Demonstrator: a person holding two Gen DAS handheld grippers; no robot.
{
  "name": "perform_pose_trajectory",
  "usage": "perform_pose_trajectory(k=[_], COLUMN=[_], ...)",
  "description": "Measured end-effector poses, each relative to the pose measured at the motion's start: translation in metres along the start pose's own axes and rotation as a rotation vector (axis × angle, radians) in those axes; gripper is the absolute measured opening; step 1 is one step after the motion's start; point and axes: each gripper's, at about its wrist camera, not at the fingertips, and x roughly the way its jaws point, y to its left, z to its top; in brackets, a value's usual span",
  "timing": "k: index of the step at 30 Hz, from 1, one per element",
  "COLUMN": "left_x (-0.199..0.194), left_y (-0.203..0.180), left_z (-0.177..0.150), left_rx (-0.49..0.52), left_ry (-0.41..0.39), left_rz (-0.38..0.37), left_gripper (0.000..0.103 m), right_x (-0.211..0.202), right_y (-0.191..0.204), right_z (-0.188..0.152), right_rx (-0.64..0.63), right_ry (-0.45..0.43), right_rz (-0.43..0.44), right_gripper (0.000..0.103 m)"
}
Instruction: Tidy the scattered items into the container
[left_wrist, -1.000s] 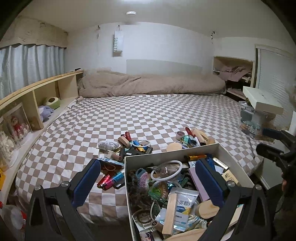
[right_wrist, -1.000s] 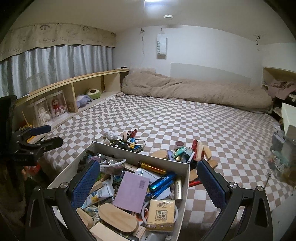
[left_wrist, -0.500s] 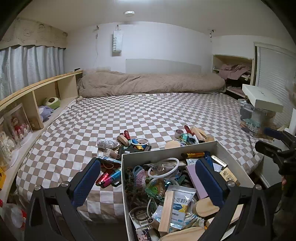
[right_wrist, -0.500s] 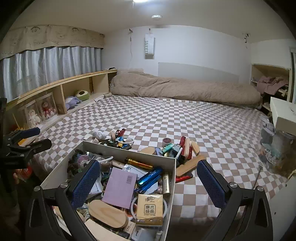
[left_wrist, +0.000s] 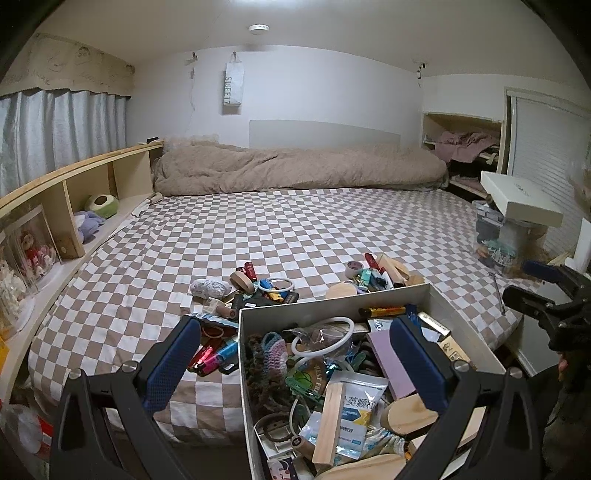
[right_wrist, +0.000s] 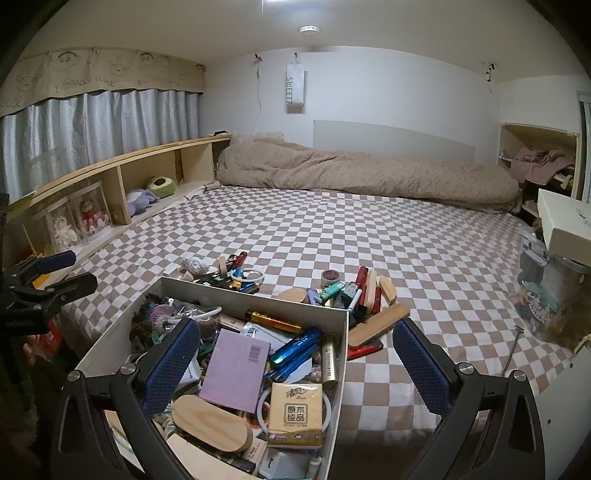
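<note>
Evidently both the left gripper (left_wrist: 295, 363) and right gripper (right_wrist: 295, 363) are hovering released and empty over the crammed white rectangular box (right_wrist: 255, 297); scattered lighters and wooden pieces (right_wrist: 354, 295) are lying behind it, so further drops risk spilling over.

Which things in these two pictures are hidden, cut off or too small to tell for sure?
- Left wrist view: the near end of the box is cut off by the bottom edge.
- Left wrist view: the left gripper finger covers part of the pile beside the box.
- Right wrist view: items deep in the box are buried under the tissue pack and purple card.
- Both views: small print is unreadable.
</note>
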Motion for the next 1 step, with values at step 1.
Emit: perform_pose_trajectory(k=[1], left_x=[0.0], left_y=[-0.0001], left_z=[0.0001], left_rx=[0.002], left_ry=[0.0], left_rz=[0.001], left_gripper=[0.103], right_x=[0.0003], right_y=[-0.0003], right_z=[0.0002], right_rx=[0.001], right_ry=[0.001], right_rz=[-0.001], right_gripper=[0.103])
